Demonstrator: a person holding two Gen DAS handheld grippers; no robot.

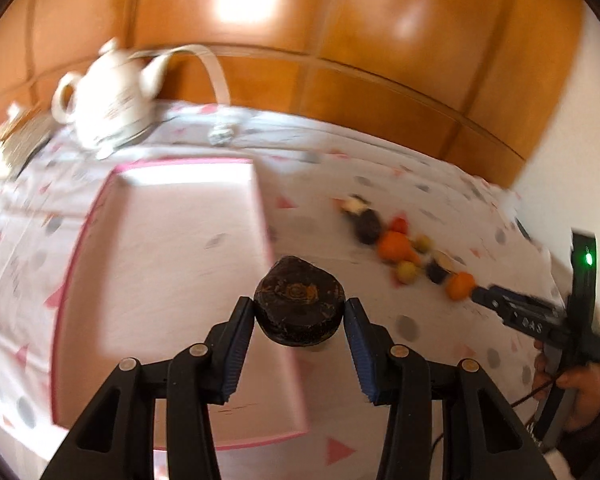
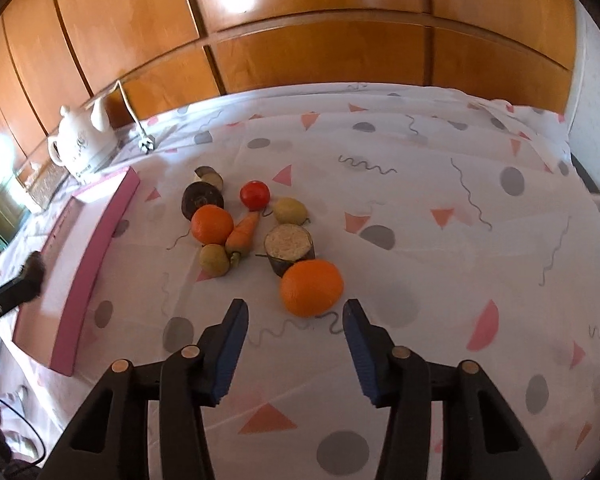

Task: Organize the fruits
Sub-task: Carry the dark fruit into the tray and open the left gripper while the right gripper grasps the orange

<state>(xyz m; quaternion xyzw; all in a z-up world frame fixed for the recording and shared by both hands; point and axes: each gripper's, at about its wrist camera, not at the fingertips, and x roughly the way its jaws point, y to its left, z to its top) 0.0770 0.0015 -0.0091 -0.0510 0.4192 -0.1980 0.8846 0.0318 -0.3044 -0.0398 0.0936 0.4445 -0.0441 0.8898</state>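
My left gripper (image 1: 299, 306) is shut on a dark brown round fruit (image 1: 300, 300) and holds it above the right edge of the pink-rimmed tray (image 1: 180, 260). In the right wrist view that fruit (image 2: 34, 266) hangs over the tray (image 2: 100, 240). My right gripper (image 2: 295, 305) stands open low over the cloth. A large orange (image 2: 312, 287) lies just ahead of its tips, close to the right finger (image 2: 354, 320), and is not pinched. Beyond it lie a second orange (image 2: 212, 223), a carrot (image 2: 244, 234), a tomato (image 2: 255, 194), a dark round piece (image 2: 203, 200) and a cut stump with a pale top (image 2: 289, 244).
A white teapot (image 2: 82, 144) stands at the back left by the wooden wall panels (image 2: 320, 52). Two small yellowish fruits (image 2: 290, 210) (image 2: 214, 259) lie in the pile. The patterned tablecloth (image 2: 460, 280) runs bare to the right. A person's hand (image 1: 572, 392) holds the right gripper's handle.
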